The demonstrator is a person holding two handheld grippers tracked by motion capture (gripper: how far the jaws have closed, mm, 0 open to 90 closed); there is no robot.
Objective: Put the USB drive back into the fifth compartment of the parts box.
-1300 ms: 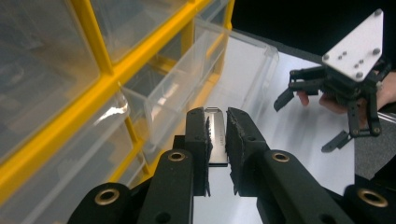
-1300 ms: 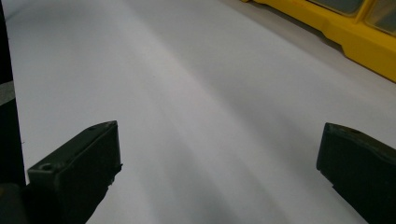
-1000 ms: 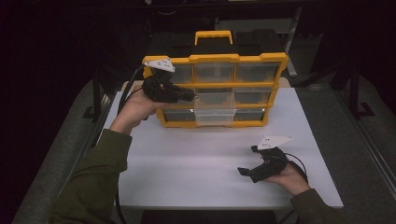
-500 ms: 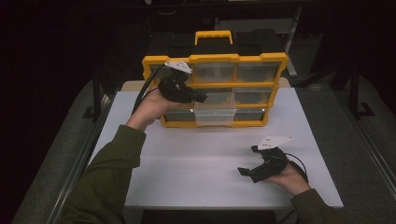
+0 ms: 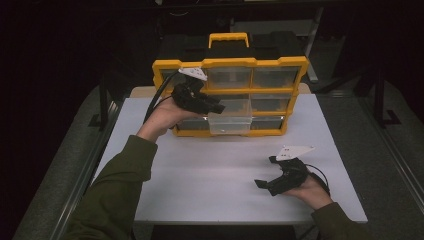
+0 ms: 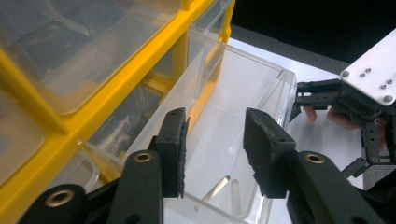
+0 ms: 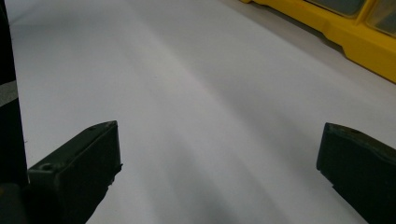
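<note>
The left gripper (image 5: 218,107) is near the far left corner of the table (image 5: 210,175), just in front of the yellow drawer organizer (image 5: 230,64). Its jaws have just been opening and now stand narrowly apart above the clear pulled-out drawer (image 6: 243,116), holding nothing. A small metal pin (image 6: 215,188) lies inside this drawer. The right gripper (image 5: 263,171) rests near the front right corner, jaws wide and empty.

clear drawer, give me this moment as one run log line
clear drawer: pulled out of yellow organizer | left tool: jaws just opening over drawer, nothing gripped | right tool: open, resting on white table
</note>
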